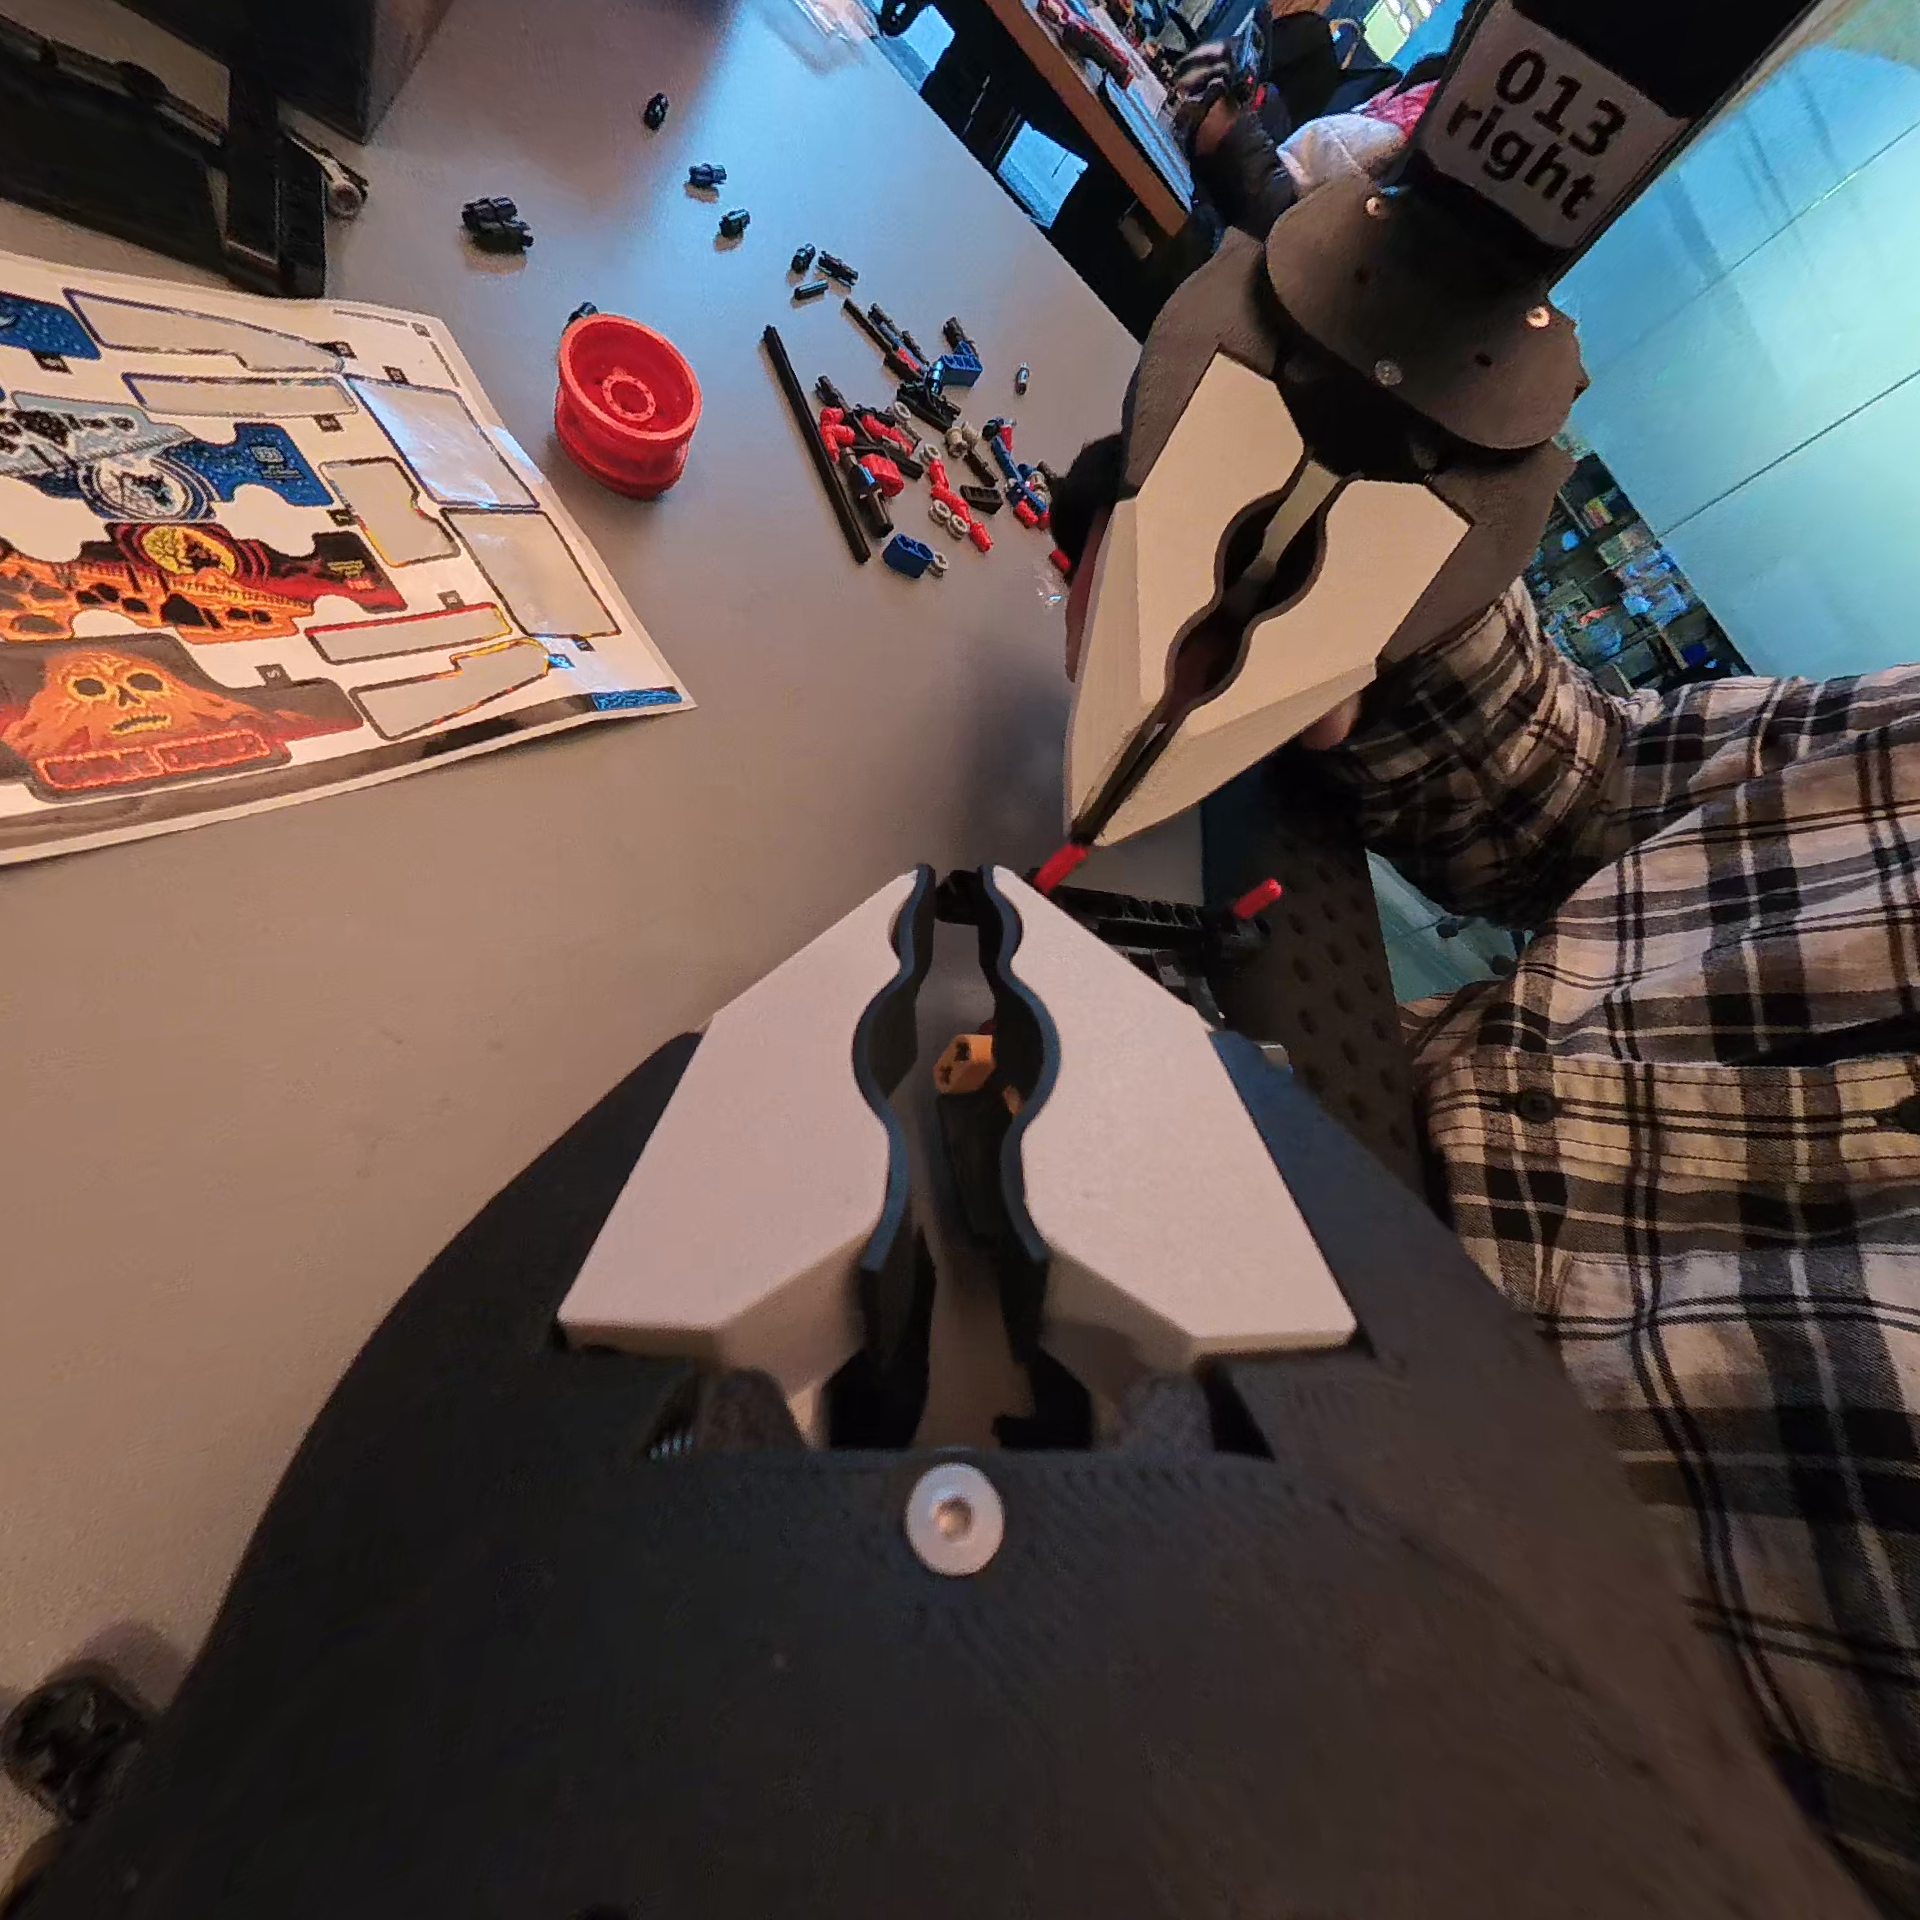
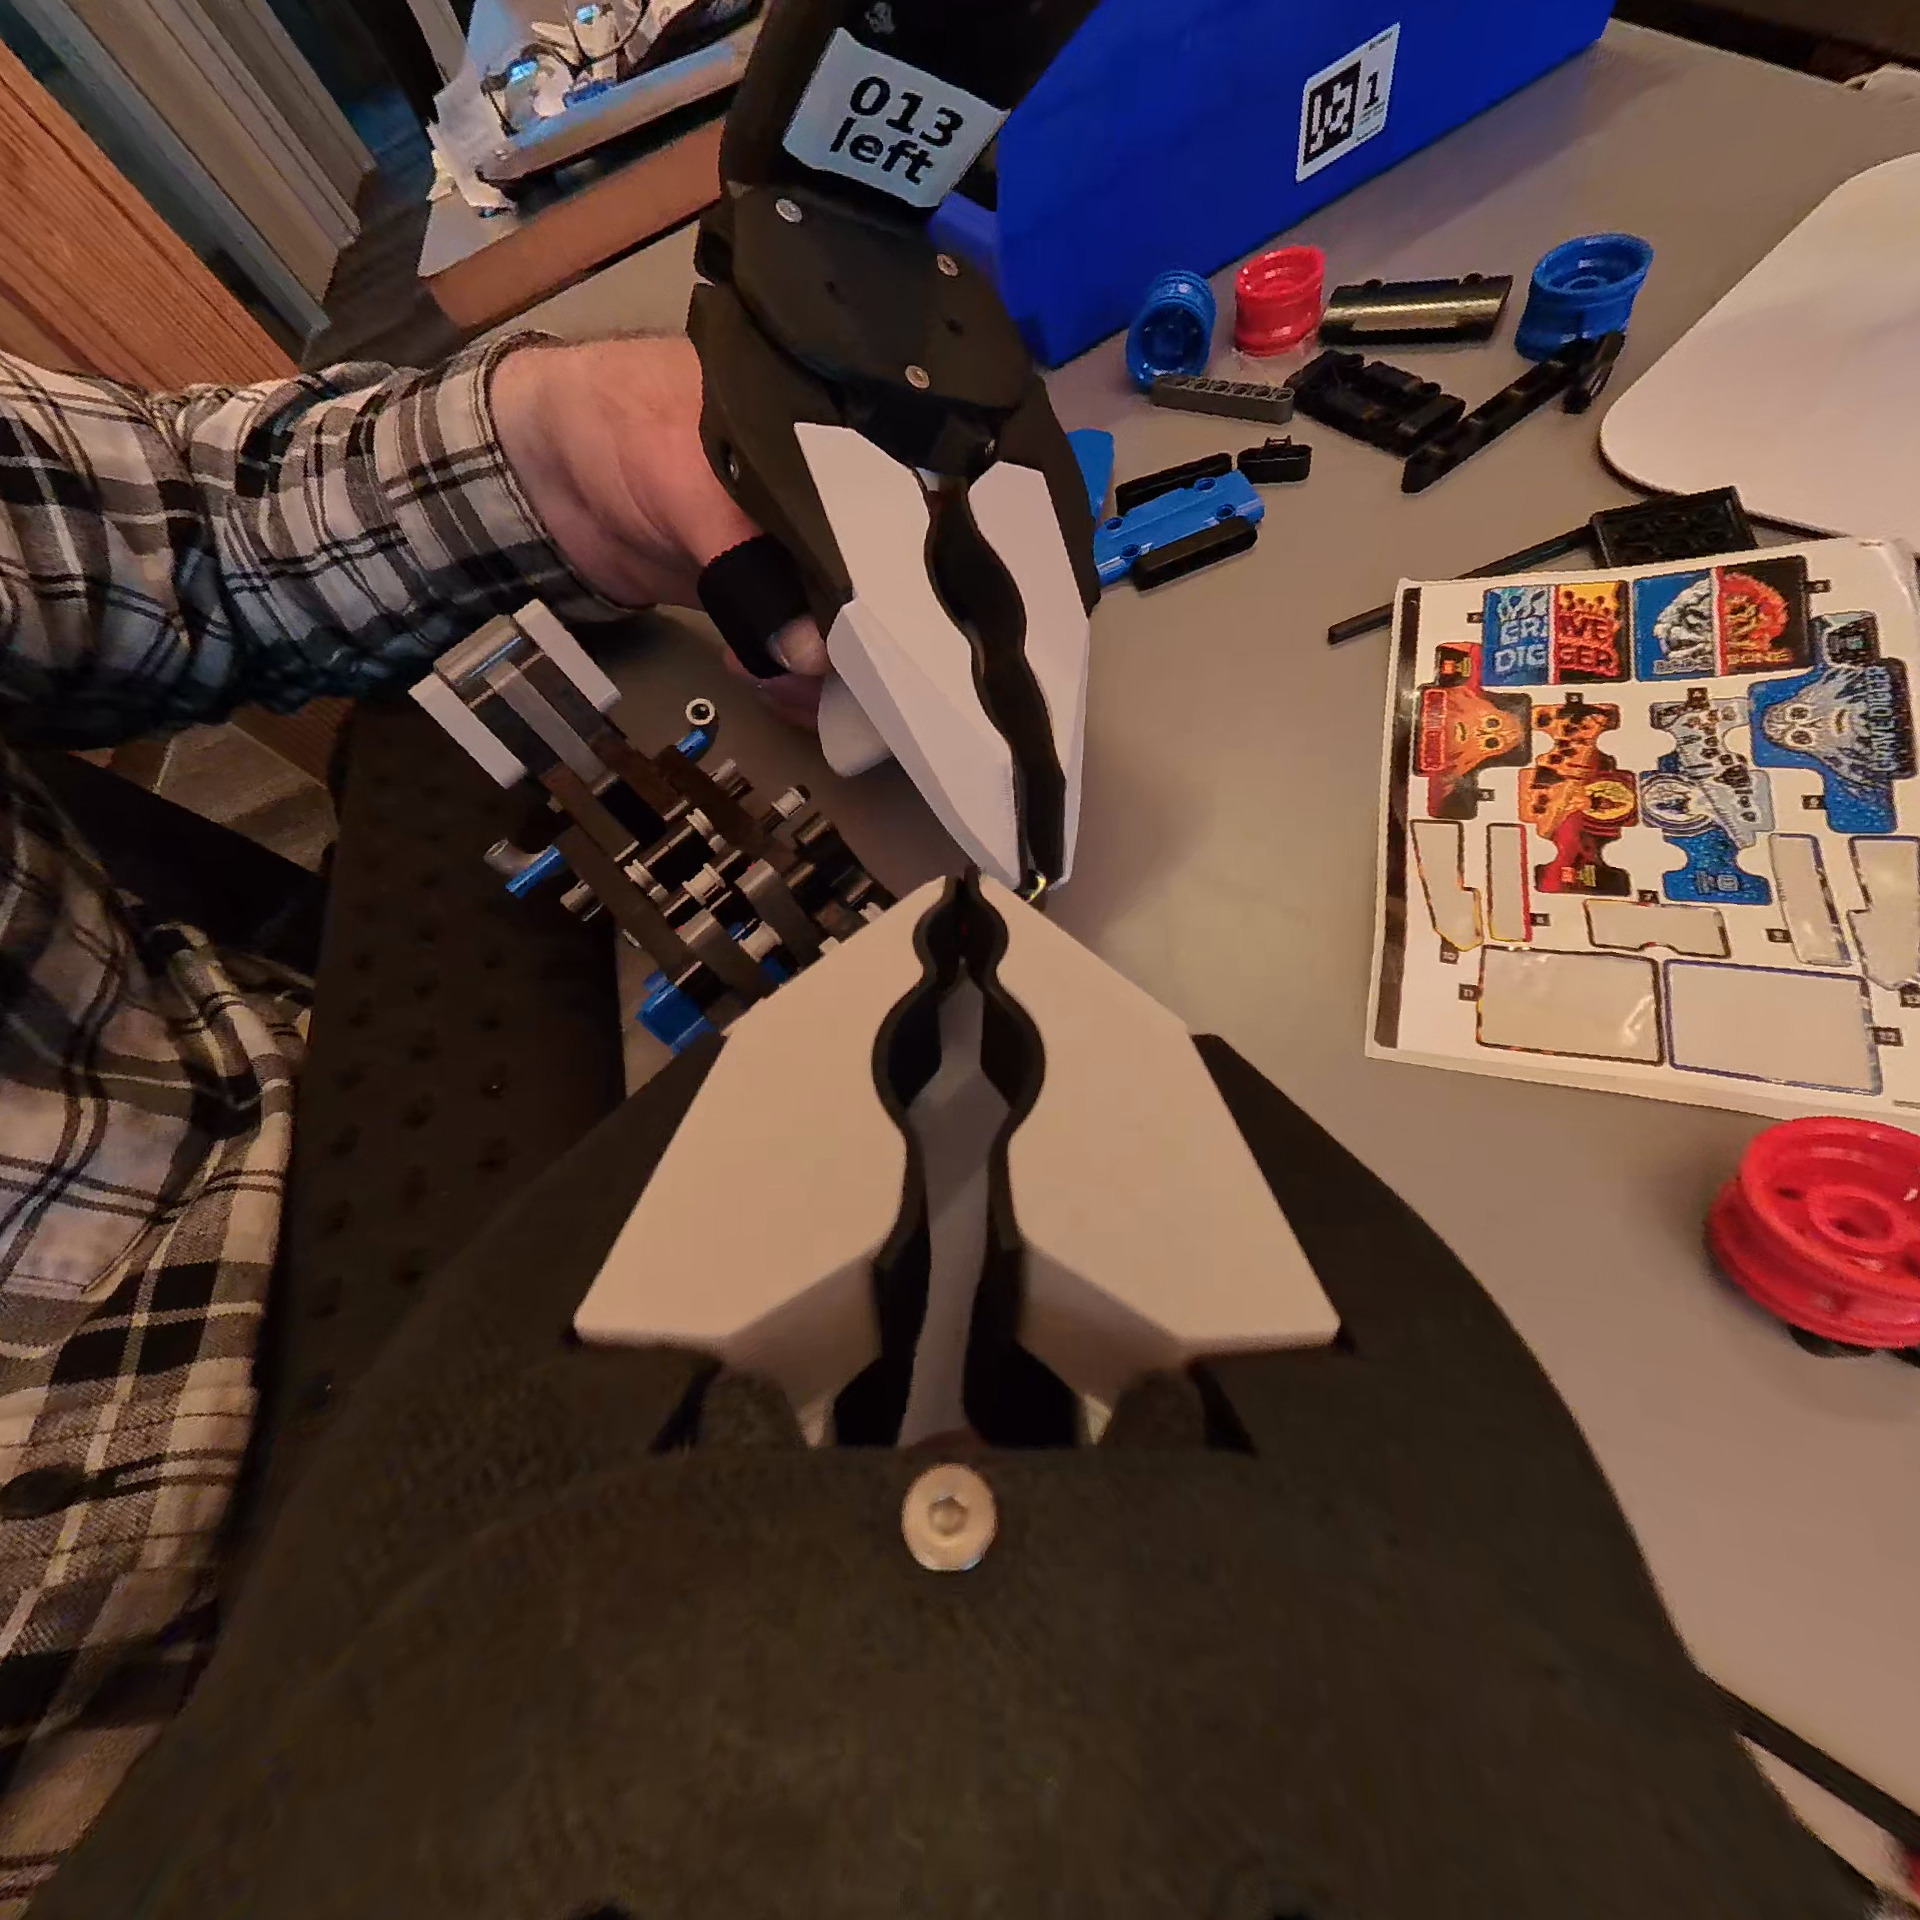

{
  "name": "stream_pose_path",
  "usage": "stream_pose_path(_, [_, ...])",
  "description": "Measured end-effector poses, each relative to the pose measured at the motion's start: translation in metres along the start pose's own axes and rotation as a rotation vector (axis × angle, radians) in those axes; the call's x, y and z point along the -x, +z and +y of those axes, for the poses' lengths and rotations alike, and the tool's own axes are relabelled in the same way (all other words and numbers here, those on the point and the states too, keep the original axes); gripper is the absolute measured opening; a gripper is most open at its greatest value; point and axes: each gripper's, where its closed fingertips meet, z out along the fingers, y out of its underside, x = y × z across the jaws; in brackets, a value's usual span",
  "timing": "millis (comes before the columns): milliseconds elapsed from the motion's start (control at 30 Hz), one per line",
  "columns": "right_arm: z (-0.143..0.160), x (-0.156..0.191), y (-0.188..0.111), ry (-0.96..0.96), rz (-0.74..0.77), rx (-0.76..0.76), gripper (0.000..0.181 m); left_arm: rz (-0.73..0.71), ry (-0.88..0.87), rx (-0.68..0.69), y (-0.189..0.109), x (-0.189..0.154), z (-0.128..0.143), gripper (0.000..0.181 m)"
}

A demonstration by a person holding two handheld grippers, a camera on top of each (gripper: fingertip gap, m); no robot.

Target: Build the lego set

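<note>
In the left wrist view my left gripper [image 1: 956, 885] is shut on the black end of a black lego assembly [image 1: 1153, 920], which stretches off to the right over the table edge. An orange piece [image 1: 968, 1065] shows lower down between its fingers. My right gripper [image 1: 1081, 831] comes in from the upper right and is shut on a red pin [image 1: 1060, 864] standing at the assembly's near end. A second red pin [image 1: 1257, 894] sticks out farther right. In the right wrist view my right gripper [image 2: 966, 896] is shut, with the left gripper [image 2: 1039, 878] just beyond it and the assembly [image 2: 675, 862] to the left.
A sticker sheet [image 1: 260, 540] and a red wheel rim [image 1: 623, 405] lie on the grey table [image 1: 520, 987], with a pile of small parts [image 1: 914, 457] behind. A blue box [image 2: 1247, 135], blue rims [image 2: 1584, 291] and black beams lie at the back. A plaid sleeve [image 1: 1662, 1143] is at the right. My left and right fingertips are right by each other. The red wheel rim [image 1: 623, 405] is about equally far from each gripper, around 15 centimeters. Seen from the right wrist view [image 2: 1830, 1197] as well.
</note>
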Motion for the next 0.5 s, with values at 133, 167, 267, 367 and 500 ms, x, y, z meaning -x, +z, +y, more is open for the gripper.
stream_pose_path(133, [0.0001, -0.0007, 0.0011, 0.002, 0.002, -0.003, 0.000, -0.018, 0.005, -0.006, -0.0003, 0.0015, -0.0003, 0.005])
stream_pose_path(167, [0.0002, -0.0005, 0.0010, 0.004, -0.001, -0.004, 0.000, -0.023, 0.008, -0.014, -0.0007, 0.0018, -0.0012, 0.000])
stream_pose_path(267, [0.0005, 0.0004, 0.0019, 0.006, -0.005, -0.010, 0.000, -0.037, 0.019, -0.020, -0.0010, 0.0015, -0.0008, 0.000])
stream_pose_path(367, [0.0026, -0.0002, 0.0023, 0.006, 0.002, -0.006, 0.000, -0.047, 0.027, -0.021, 0.0001, -0.0001, 0.0002, 0.000])
stream_pose_path(500, [0.0021, 0.0038, 0.0013, 0.008, -0.014, -0.016, 0.000, -0.051, 0.022, -0.044, -0.0039, -0.0001, -0.0034, 0.000])
